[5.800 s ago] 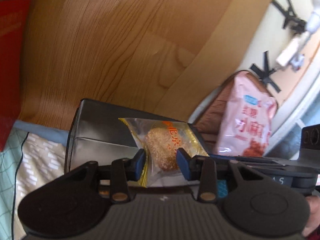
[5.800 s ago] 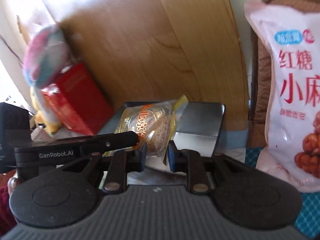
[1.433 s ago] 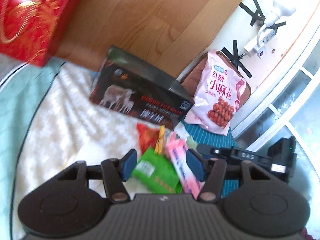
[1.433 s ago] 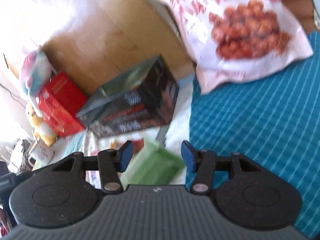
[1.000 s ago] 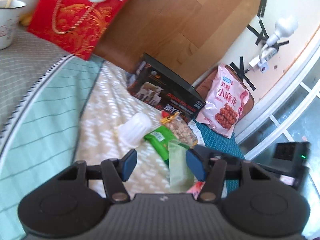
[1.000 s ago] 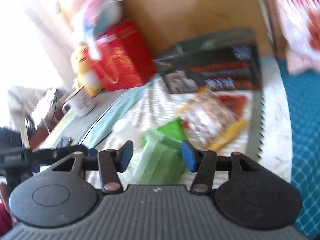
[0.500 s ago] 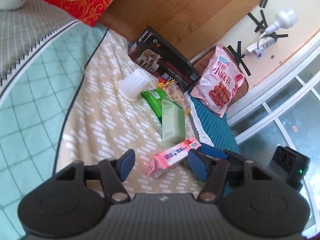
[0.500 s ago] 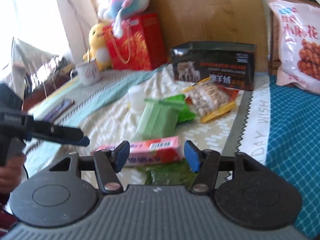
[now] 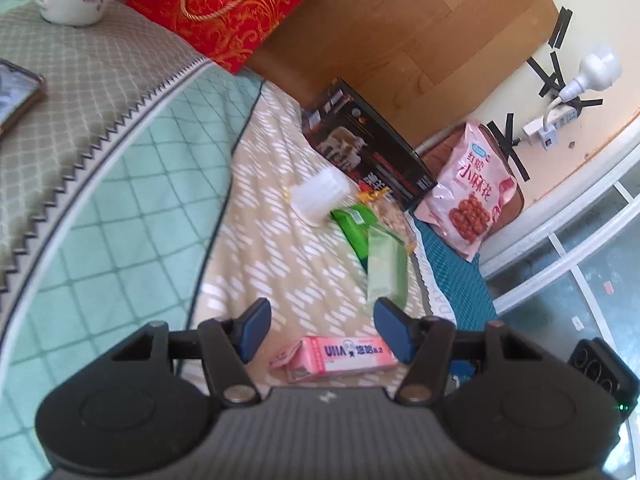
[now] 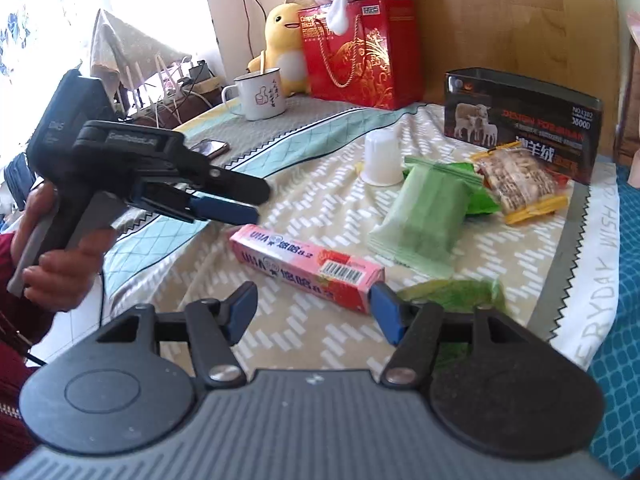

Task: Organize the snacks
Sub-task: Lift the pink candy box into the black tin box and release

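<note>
My left gripper [image 9: 322, 330] has its jaws apart and closing with nothing pressed between them; the right gripper [image 10: 314, 308] stands released too. Both hover over the pink carton [image 10: 306, 266] [image 9: 336, 356] — a long cardboard box printed "UHA" with a barcode — lying flat on the beige cloth with white dashes [image 10: 304, 196], just ahead of the right jaws.

Beyond it lie the other snacks: a pale green crinkled pouch [image 10: 424, 216] [image 9: 386, 264], a brighter green packet [image 10: 468, 184] partly under it, a clear bag with yellow sealed ends [image 10: 520, 184] showing nut brittle, and an upturned white plastic cup [image 10: 382, 160] [image 9: 320, 194]. Behind them stands the dark tin [image 10: 524, 120] [image 9: 368, 144], open-topped, with sheep on it and "NO.1382".

Only the right view shows the hand [image 10: 56, 256] on the left gripper's handle, a white mug [image 10: 260, 94] and a yellow plush. Only the left view shows the pink bag of brown twists [image 9: 472, 192] whole.
</note>
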A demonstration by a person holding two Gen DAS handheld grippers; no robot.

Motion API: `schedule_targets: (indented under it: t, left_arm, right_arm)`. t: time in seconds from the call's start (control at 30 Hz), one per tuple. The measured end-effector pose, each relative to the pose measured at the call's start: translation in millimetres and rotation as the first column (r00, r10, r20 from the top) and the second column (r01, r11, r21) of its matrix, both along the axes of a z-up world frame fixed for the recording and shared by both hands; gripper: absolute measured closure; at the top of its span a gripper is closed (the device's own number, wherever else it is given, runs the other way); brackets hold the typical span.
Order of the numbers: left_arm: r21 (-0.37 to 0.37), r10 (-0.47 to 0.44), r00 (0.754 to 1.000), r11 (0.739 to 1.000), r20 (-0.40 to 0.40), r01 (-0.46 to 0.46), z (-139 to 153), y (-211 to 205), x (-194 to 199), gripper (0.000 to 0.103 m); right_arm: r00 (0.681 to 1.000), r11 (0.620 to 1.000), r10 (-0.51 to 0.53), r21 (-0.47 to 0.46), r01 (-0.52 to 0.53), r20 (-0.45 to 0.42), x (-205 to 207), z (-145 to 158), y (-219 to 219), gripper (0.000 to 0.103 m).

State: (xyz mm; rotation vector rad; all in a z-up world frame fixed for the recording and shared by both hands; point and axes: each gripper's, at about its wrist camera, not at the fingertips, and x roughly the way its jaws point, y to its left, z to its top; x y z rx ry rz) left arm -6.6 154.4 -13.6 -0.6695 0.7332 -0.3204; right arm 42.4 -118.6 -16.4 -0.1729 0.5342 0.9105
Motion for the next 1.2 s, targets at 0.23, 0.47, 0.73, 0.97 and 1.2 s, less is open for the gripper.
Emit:
schedule_targets:
  t: [0.23, 0.47, 0.73, 0.97, 1.2]
  left_arm:
    - [0.183, -0.029, 0.999, 0.983, -0.014, 0.031, 6, -25, -14, 0.054]
    - [0.261, -0.019, 1.0, 0.965, -0.011, 0.022, 7, -39, -20, 0.07]
    - [0.253, -0.054, 0.997, 0.967, 0.064, 0.036, 33, -46, -3, 0.071]
    - [0.29, -0.1, 0.983, 0.956, 0.156, 0.052, 68, -68, 41, 0.072]
    - [0.317, -0.136, 0.958, 0.947, 0.251, 0.051, 100, -89, 118, 0.071]
  right_arm:
    - [1.0, 0.999, 0.015, -0.044, -0.015, 0.004, 1, -3, 5, 0.043]
    - [1.0, 0.998, -0.004, -0.058, 0.004, 0.007, 5, -7, 5, 0.061]
    - [0.994, 0.998, -0.057, 0.008, 0.056, 0.092, 4, 13, -6, 0.061]
    - [0.973, 0.985, -0.16, 0.093, 0.146, 0.169, 24, 39, -22, 0.062]
    - [0.94, 0.957, -0.274, 0.157, 0.244, 0.206, 82, 71, -33, 0.062]
